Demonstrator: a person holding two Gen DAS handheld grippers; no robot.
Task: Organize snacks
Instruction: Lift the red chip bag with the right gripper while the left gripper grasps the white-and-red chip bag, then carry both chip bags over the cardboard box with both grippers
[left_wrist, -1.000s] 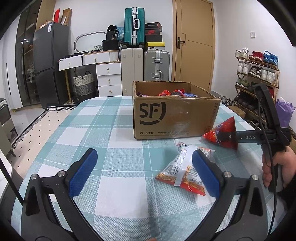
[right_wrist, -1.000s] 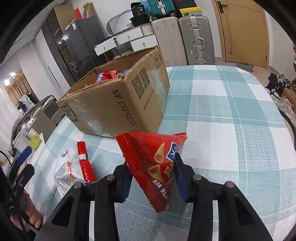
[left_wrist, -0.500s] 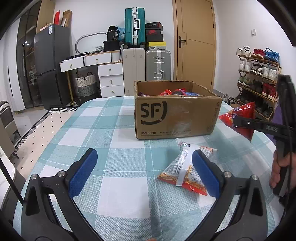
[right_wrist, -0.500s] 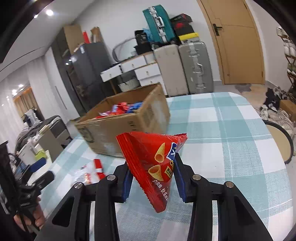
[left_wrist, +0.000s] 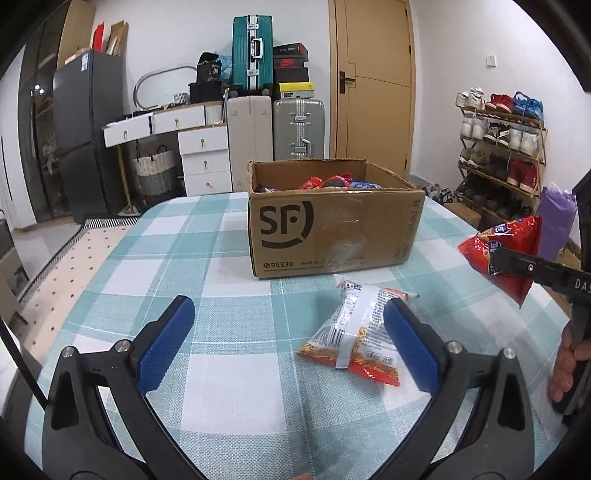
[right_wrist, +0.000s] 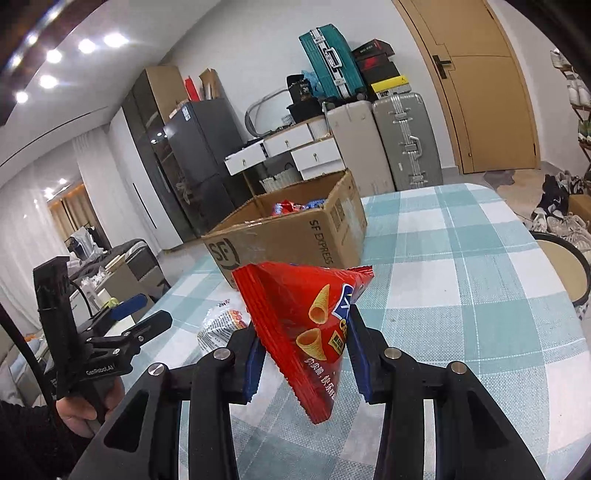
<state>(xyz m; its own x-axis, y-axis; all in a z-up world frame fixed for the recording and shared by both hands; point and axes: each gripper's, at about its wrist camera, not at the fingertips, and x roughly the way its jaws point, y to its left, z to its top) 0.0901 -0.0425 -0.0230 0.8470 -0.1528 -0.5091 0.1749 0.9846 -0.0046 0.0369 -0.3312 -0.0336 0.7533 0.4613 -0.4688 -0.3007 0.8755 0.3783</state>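
Observation:
My right gripper (right_wrist: 304, 354) is shut on a red triangular snack bag (right_wrist: 308, 325) printed with cone crisps, and holds it in the air above the table. The same red bag (left_wrist: 506, 254) shows at the right edge of the left wrist view. An open cardboard box (left_wrist: 332, 225) marked SF, with several snack packs inside, stands at mid table. In front of it lies a clear and red snack packet (left_wrist: 358, 332) on the cloth. My left gripper (left_wrist: 288, 347) hangs open over the table; its right pad overlaps the packet's right edge in view.
The table (left_wrist: 229, 369) wears a teal and white check cloth. Suitcases (left_wrist: 299, 129), white drawers and a dark fridge (left_wrist: 85, 151) stand behind it, a shoe rack (left_wrist: 498, 147) to the right. A round stool (right_wrist: 561, 266) sits beside the table's right edge.
My right gripper has risen and drawn back to the right with the red bag, and now views the box from farther off. The left gripper has stayed where it was.

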